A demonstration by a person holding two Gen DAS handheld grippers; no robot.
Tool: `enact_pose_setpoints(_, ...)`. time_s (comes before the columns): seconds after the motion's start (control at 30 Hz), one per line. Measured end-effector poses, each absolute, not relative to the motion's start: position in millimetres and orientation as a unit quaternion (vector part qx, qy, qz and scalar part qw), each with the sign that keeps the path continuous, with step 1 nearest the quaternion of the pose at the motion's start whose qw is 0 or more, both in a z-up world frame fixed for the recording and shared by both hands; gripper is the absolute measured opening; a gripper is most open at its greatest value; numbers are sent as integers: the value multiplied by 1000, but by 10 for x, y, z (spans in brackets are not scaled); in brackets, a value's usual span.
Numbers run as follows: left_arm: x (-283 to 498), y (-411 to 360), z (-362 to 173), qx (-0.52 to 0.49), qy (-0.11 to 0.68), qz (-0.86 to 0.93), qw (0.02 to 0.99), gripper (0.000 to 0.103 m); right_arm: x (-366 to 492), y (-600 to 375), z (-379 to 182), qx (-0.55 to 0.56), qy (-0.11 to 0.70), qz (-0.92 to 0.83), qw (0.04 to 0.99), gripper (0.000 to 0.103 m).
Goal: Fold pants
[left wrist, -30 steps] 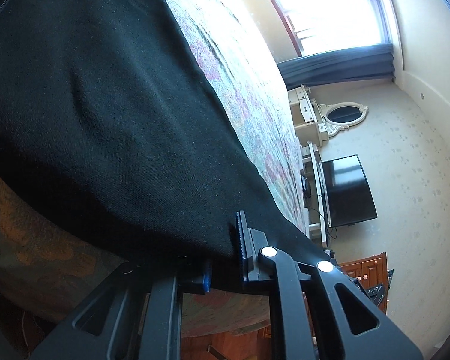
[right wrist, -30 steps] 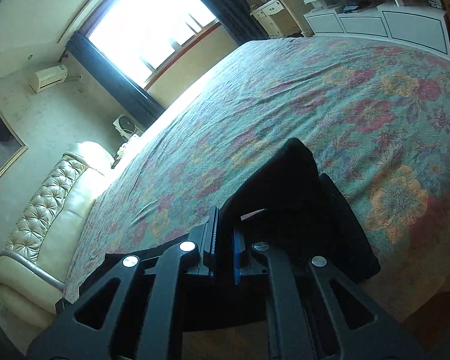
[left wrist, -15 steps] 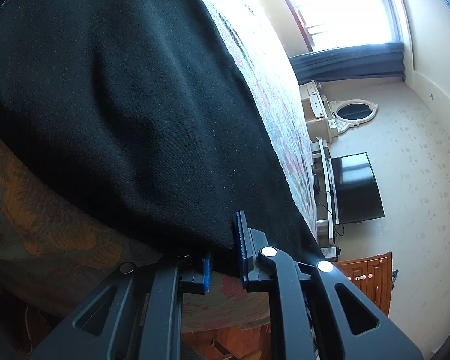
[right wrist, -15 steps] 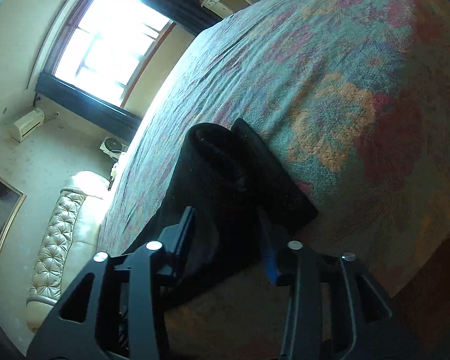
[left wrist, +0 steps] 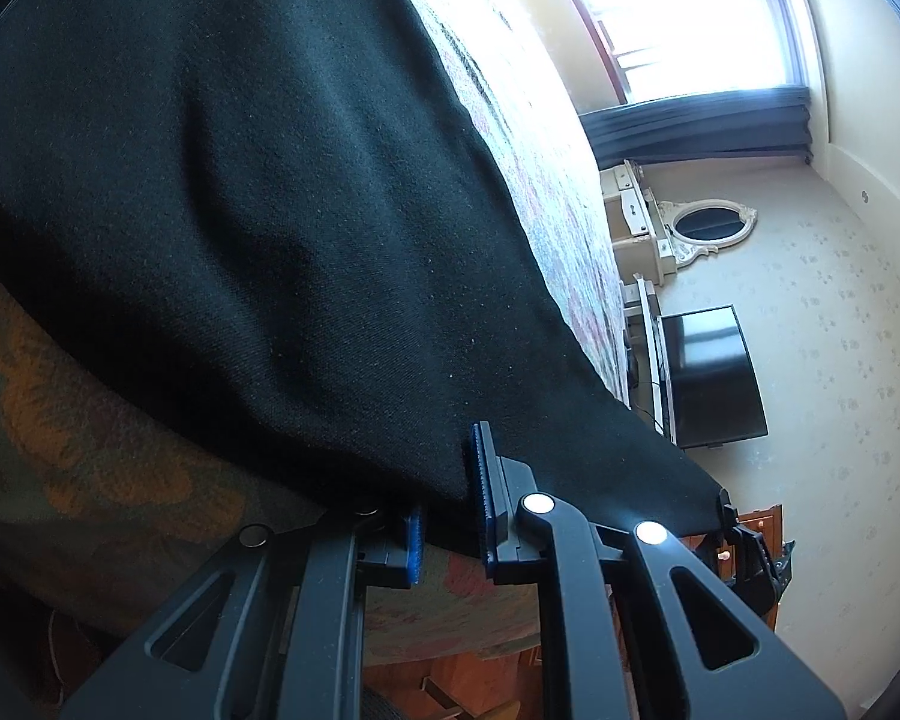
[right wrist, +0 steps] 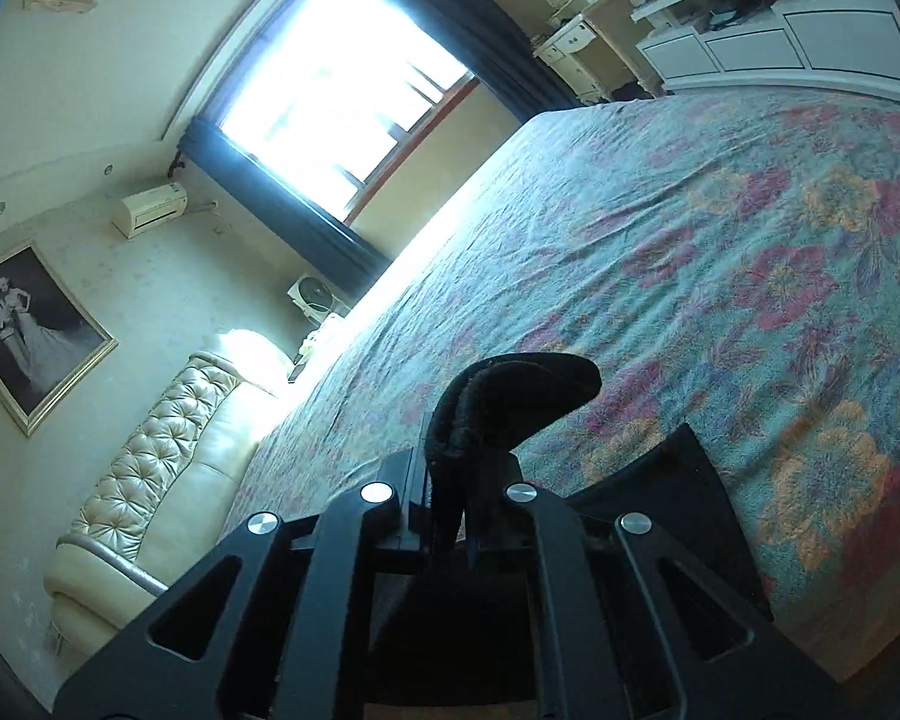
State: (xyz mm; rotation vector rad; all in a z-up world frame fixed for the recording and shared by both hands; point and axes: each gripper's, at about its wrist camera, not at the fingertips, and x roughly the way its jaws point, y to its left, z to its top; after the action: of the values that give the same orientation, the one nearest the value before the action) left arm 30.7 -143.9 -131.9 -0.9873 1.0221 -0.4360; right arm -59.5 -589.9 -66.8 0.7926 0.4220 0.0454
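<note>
Black pants (left wrist: 282, 198) clamped in both tools (left wrist: 447, 516) (right wrist: 450, 516), apparently over floral bedspread (right wrist: 720, 252).

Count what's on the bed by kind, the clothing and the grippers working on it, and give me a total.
Black fabric pants on the floral bedspread: 1
Black two-finger grippers: 2, left gripper and right gripper
Total: 3

left wrist: low, close along bed (left wrist: 546, 192) | right wrist: higher, toward window (right wrist: 342, 84) (both share bed)
</note>
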Motion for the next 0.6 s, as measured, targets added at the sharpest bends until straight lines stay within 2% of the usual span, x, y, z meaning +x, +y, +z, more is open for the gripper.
enact_pose_setpoints(0.13, 302, -1408, -1362, -451, 465, -202, 734, 14, -875, -6097, -1319, 422, 275, -39, 863, 7)
enact_pose_setpoints(0.23, 310, -1372, -1392, -452, 467, -205, 732, 14, -987, -6133, -1670, 447, 294, -56, 843, 7)
enact_pose_setpoints(0.6, 290, -1361, -1324, -410, 481, -215, 745, 14, -928, -6184, -1704, 439, 280, -79, 850, 8)
